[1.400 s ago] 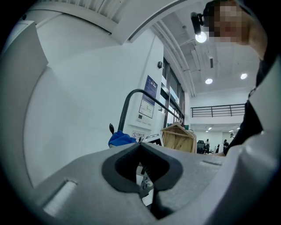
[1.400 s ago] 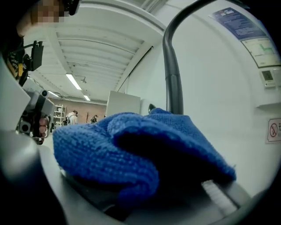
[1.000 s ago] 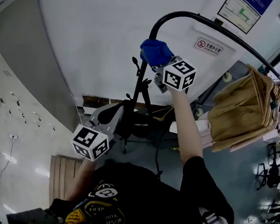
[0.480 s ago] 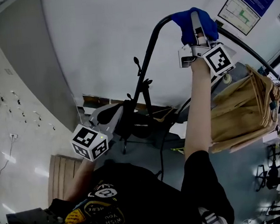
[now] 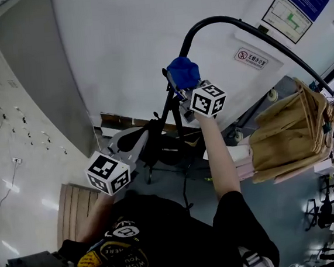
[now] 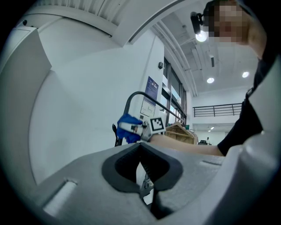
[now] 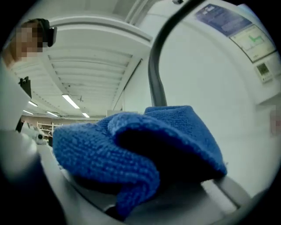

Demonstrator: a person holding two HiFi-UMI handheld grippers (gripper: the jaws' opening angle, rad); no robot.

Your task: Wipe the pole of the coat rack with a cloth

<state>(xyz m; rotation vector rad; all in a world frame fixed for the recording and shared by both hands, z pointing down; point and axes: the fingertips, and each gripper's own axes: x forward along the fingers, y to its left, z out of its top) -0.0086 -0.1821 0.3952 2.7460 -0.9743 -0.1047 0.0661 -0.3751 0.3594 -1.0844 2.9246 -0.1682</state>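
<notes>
The coat rack's black pole (image 5: 226, 20) rises from the floor and bends over to the right. A blue cloth (image 5: 183, 71) is wrapped against its straight part just under the bend, and my right gripper (image 5: 181, 83) is shut on it. In the right gripper view the cloth (image 7: 131, 145) fills the jaws, with the pole (image 7: 156, 74) running up behind it. My left gripper (image 5: 141, 139) hangs low beside the rack's lower part. Its jaws (image 6: 141, 154) stand shut with nothing between them. Beyond them show the cloth (image 6: 127, 132) and the pole (image 6: 131, 96).
A bundle of tan wooden hangers (image 5: 293, 129) hangs from the pole's far end at the right. Short hooks (image 5: 162, 76) stick out from the pole below the cloth. A white wall with signs (image 5: 250, 56) stands behind. A grey cabinet (image 5: 21, 85) is at the left, a wooden pallet (image 5: 74, 206) on the floor.
My right gripper slid the cloth up to the bend of the pole, then back down to just below where it began. The left gripper stayed put.
</notes>
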